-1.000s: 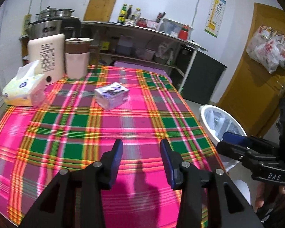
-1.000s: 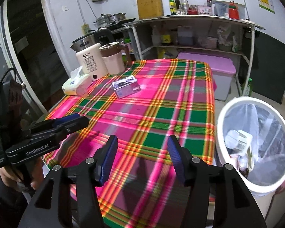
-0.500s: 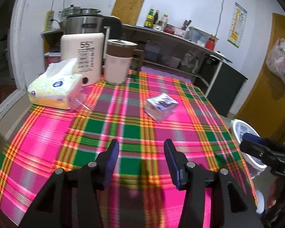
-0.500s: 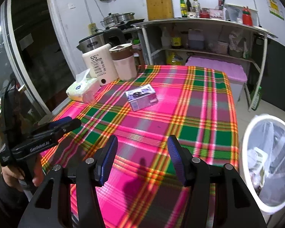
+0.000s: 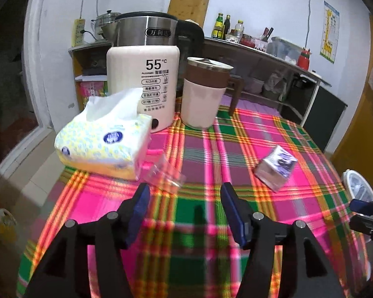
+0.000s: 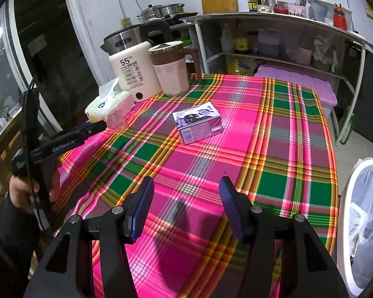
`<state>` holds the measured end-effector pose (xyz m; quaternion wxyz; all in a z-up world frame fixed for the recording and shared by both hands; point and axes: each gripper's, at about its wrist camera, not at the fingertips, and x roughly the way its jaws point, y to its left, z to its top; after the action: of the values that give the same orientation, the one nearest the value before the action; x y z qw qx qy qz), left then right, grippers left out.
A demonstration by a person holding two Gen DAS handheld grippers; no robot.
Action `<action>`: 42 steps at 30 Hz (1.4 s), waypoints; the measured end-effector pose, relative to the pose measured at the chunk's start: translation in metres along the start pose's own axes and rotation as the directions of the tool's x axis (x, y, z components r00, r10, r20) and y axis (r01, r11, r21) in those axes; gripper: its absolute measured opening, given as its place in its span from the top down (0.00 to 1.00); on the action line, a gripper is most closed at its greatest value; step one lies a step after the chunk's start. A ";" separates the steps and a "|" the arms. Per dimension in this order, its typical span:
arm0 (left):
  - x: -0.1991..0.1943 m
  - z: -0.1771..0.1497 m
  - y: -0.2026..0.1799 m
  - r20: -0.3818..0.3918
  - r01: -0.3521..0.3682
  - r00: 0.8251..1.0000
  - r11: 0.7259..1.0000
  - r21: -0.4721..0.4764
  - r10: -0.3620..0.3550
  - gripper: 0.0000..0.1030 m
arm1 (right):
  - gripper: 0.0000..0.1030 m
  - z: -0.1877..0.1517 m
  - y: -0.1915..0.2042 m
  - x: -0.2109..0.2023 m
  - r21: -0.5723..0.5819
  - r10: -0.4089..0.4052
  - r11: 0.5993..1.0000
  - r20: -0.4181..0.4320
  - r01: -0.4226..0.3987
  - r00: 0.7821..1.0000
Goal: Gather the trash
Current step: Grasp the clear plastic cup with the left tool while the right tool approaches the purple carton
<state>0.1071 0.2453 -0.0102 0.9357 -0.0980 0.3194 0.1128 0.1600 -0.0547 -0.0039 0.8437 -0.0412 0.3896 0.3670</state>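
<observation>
We see two pieces of trash on the plaid tablecloth. One is a small carton, silvery-purple with a dark printed top, lying on its side near the table's middle, at about twelve o'clock from our right gripper and well apart from it. The other is a crumpled clear plastic wrapper, just beside the tissue pack, at eleven o'clock from our left gripper and close ahead of its tips.

Our left gripper's jaws are opening and nothing lies between them. Our right gripper stands wide, empty, over bare cloth.

The wrapper is see-through and blurred, so its shape and print are hard to make out; in the right view it is only a faint glint by the tissues. The white bin at three o'clock is cut off by the frame edge, and its contents are unclear. The kettle is half hidden behind the cream water warmer.
</observation>
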 end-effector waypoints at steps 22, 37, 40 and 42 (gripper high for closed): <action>0.075 0.015 -0.002 -0.190 -0.038 0.979 0.979 0.201 0.077 0.53 | 0.46 0.014 -0.011 0.038 0.039 -0.003 0.999 -0.033 0.004 0.999; 0.074 0.021 -0.029 -0.150 0.032 0.989 0.984 0.178 -0.005 0.56 | 0.46 0.008 -0.027 0.027 0.081 -0.002 0.997 -0.021 0.004 1.000; 0.082 0.028 -0.043 -0.143 0.045 0.990 0.981 0.190 -0.018 0.56 | 0.46 0.006 -0.032 0.025 0.094 -0.002 0.996 -0.015 0.004 1.000; 0.088 0.032 -0.053 -0.138 0.061 0.990 0.977 0.203 -0.033 0.56 | 0.46 0.004 -0.034 0.024 0.100 -0.002 0.995 -0.014 0.004 1.000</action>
<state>0.2082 0.2158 -0.0342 0.9196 -0.0151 0.3893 0.0501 0.1948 -0.0635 -0.0244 0.8425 -0.0021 0.4133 0.3455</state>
